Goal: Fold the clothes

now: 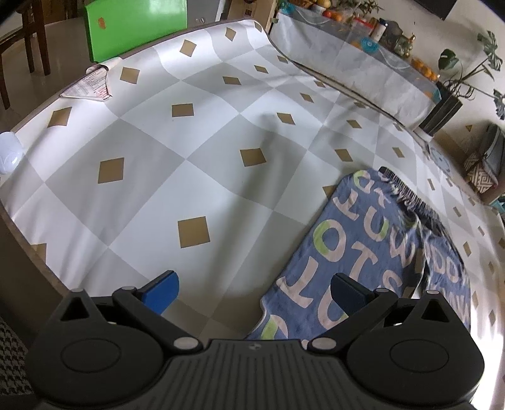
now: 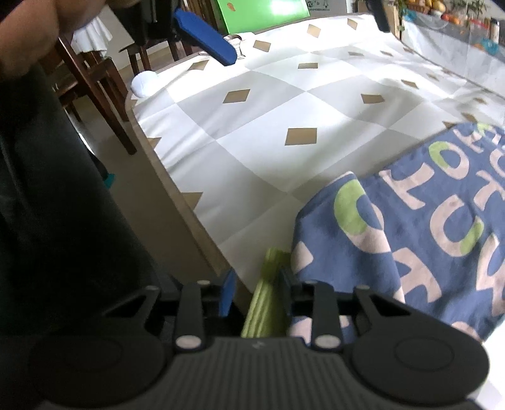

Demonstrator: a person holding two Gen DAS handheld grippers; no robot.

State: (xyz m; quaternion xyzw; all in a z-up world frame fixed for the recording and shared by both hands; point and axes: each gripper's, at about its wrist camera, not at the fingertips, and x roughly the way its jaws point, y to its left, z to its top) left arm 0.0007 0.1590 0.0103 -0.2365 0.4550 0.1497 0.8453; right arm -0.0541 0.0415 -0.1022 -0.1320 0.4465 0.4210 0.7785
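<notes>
A blue garment (image 1: 347,239) printed with white and green letters lies spread on the right of the checked tablecloth (image 1: 189,132), a dark gathered edge along its far side. My left gripper (image 1: 255,293) hangs open over the table's near part, nothing between its jaws, and its dark finger is above the garment's left edge. In the right wrist view one of its fingers (image 2: 205,34) shows at the top. My right gripper (image 2: 257,291) is at the garment's (image 2: 442,205) near corner. The green ribbed hem (image 2: 265,302) lies between its jaws against the dark finger, with a gap to the blue pad.
A white round object (image 1: 9,154) and a folded paper (image 1: 88,88) sit near the table's left edge. A green box (image 1: 135,28) stands behind. A sideboard (image 1: 363,72) with fruit and bottles runs along the far right. The person's dark clothing (image 2: 47,189) and wooden chairs (image 2: 94,79) are left of the table.
</notes>
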